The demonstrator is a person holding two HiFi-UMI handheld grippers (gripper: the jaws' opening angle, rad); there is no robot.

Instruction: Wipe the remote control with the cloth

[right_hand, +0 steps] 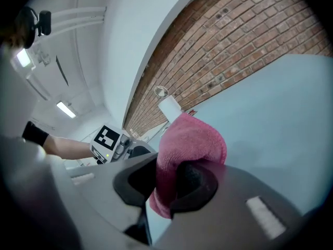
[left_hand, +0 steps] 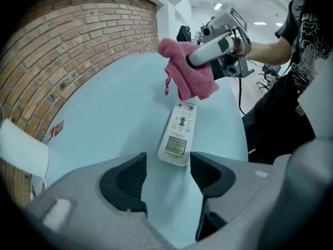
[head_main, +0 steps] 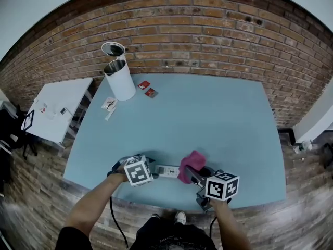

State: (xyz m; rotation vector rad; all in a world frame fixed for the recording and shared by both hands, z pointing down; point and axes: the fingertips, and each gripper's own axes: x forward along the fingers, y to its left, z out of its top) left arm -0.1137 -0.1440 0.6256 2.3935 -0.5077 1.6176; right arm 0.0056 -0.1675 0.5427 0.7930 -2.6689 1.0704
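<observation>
A white remote control (head_main: 167, 171) with a small screen lies flat on the pale blue table (head_main: 208, 119), near the front edge. In the left gripper view the remote (left_hand: 178, 134) points away from me, its near end just between the tips of my left gripper (left_hand: 167, 165), which stands open and does not touch it. My right gripper (head_main: 191, 175) is shut on a pink cloth (head_main: 190, 164). The cloth (left_hand: 190, 72) hangs over the remote's far end; whether it touches I cannot tell. In the right gripper view the cloth (right_hand: 190, 150) bulges up from between the jaws.
A tall white bin (head_main: 118, 78) with a round lid stands at the table's back left, with two red packets (head_main: 147, 89) and a small white card (head_main: 109, 104) near it. A white side table (head_main: 57, 108) stands to the left. A brick wall (head_main: 208, 30) runs behind.
</observation>
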